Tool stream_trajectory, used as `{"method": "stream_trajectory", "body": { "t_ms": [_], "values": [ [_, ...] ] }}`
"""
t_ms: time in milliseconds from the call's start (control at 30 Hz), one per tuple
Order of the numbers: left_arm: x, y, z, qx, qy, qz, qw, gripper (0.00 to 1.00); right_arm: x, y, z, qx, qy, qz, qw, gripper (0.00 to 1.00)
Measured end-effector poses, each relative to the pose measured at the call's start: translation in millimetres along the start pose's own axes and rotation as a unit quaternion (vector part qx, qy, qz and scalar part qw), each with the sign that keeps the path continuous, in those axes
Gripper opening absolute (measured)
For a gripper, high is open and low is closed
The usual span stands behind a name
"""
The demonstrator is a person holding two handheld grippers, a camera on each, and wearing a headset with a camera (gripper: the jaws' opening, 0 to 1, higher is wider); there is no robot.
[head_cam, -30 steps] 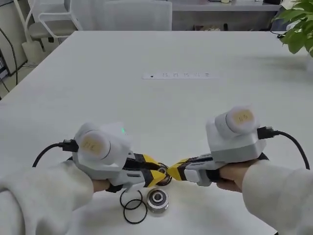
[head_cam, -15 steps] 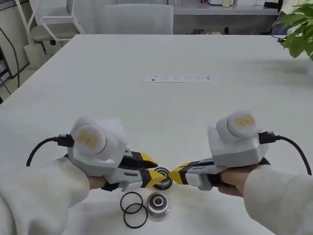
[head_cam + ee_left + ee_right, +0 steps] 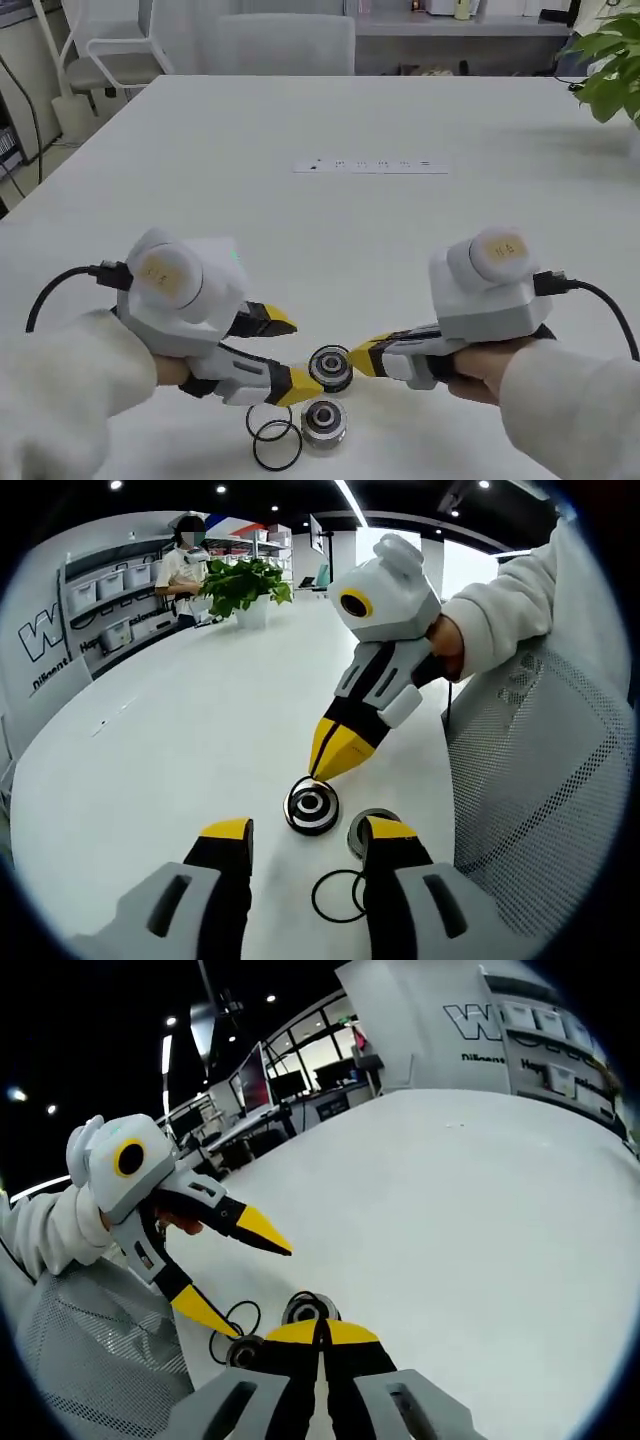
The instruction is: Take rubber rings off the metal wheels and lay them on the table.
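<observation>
A metal wheel (image 3: 330,367) with a black rubber ring on it sits between the two grippers. My right gripper (image 3: 352,353) is shut, its yellow tips pinching the ring at the wheel's (image 3: 312,808) rim. My left gripper (image 3: 287,355) stands open just left of the wheel, one jaw above and one below it, touching nothing. A second, bare wheel (image 3: 323,420) lies nearer me. Two loose rubber rings (image 3: 274,433) lie overlapping beside it. In the right gripper view the ringed wheel (image 3: 308,1308) sits just past my shut gripper (image 3: 322,1332).
A white power strip (image 3: 370,165) lies at the table's middle. A potted plant (image 3: 610,70) stands at the far right corner and a chair (image 3: 100,50) beyond the far left edge. A person (image 3: 185,565) stands far off by the shelves.
My left gripper has opened and drawn back to the left, off the wheel. The right gripper has kept its pinch at the wheel's rim.
</observation>
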State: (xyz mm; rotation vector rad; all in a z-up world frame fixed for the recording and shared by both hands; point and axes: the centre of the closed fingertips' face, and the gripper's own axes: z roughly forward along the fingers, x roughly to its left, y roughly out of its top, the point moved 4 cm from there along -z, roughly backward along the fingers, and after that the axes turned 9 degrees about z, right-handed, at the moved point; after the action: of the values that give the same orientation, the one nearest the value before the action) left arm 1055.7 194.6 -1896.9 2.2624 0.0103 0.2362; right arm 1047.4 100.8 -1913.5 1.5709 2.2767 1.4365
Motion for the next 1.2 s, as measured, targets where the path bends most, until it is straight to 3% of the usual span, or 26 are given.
{"method": "stream_trajectory", "body": {
  "t_ms": [133, 367, 567, 900, 1200],
  "values": [
    [0.0, 1.3, -7.6, 0.003, -0.004, -0.001, 1.0, 0.44, -0.4, -0.1, 0.0, 0.0, 0.0, 0.001, 1.0, 0.0],
    [1.3, 9.7, -25.6, -0.022, 0.007, -0.009, 0.9997, 0.48, -0.6, -0.4, 0.2, 0.001, 0.0, 0.006, 1.0, 0.0],
    [-5.9, 3.7, -41.6, -0.026, 0.01, -0.007, 0.9996, 0.56, -0.7, -0.2, 0.0, 0.0, 0.001, 0.008, 1.0, 0.0],
    [-16.1, 3.9, -66.8, -0.075, 0.016, -0.046, 0.996, 0.62, 0.1, 0.7, -0.3, -0.002, 0.003, 0.012, 0.9999, 0.0],
    [-22.0, -10.2, -78.6, -0.078, 0.019, -0.067, 0.9945, 0.67, 1.2, 1.1, -0.8, -0.003, 0.006, 0.014, 0.9999, 0.0]
  ]
}}
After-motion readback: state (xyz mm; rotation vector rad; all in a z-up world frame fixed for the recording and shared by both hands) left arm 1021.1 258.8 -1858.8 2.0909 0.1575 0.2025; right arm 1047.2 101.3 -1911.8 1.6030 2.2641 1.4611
